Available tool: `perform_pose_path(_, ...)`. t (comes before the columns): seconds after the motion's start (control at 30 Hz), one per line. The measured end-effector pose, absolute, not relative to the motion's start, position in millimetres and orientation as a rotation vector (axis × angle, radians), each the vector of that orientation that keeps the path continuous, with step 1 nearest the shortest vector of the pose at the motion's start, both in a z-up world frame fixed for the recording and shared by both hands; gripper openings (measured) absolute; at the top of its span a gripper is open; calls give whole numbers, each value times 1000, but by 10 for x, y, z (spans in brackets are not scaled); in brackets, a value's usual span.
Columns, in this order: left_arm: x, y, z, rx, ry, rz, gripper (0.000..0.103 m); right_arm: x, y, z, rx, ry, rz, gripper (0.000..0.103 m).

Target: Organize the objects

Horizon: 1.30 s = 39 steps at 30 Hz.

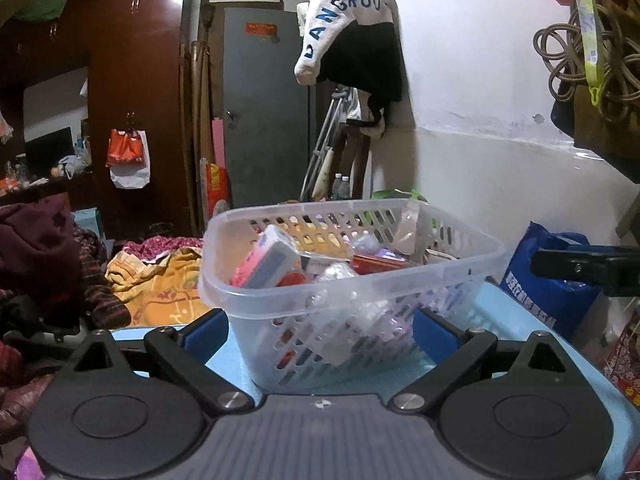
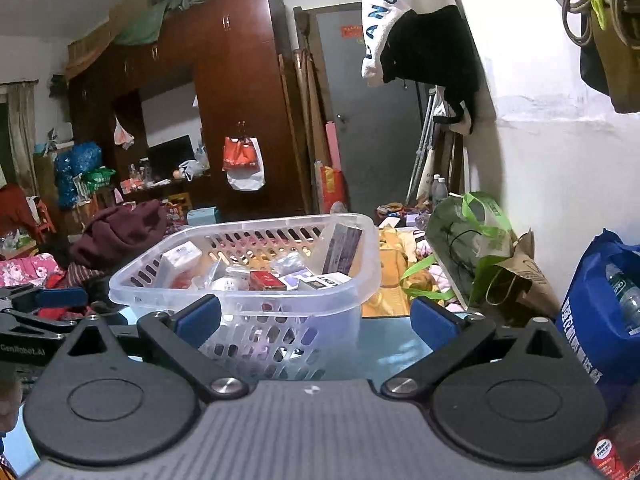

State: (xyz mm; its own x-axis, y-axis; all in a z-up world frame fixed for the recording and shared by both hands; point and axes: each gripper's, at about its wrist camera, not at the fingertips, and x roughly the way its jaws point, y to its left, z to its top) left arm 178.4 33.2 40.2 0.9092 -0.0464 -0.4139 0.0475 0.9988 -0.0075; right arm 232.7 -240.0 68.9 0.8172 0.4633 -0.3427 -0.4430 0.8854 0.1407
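A clear plastic basket (image 1: 224, 300) with slotted walls stands on a light blue table top (image 1: 516, 312). It holds several small boxes and packets, among them a pink and white box (image 1: 266, 258) and a red box (image 1: 380, 263). My left gripper (image 1: 320, 330) is open and empty, its blue pads on either side of the basket's near corner. In the right wrist view the basket (image 2: 132, 288) stands ahead and left, with a red box (image 2: 267, 280) inside. My right gripper (image 2: 316, 316) is open and empty, just short of the basket. The left gripper (image 2: 36, 300) shows at that view's left edge.
A blue shopping bag (image 1: 556, 280) stands right of the table; it also shows in the right wrist view (image 2: 596, 320). A green bag (image 2: 472, 240) and paper bag (image 2: 528, 276) lean on the white wall. Clothes and blankets (image 1: 160, 280) lie piled beyond the table. A dark wardrobe (image 2: 224, 100) and grey door stand behind.
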Motion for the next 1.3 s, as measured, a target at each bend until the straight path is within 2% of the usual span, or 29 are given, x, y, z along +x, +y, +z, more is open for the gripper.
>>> perform_pose_path(1.3, 1699, 234, 392, 3, 429, -59, 100, 2362, -2422, 566, 43, 465, 512, 103)
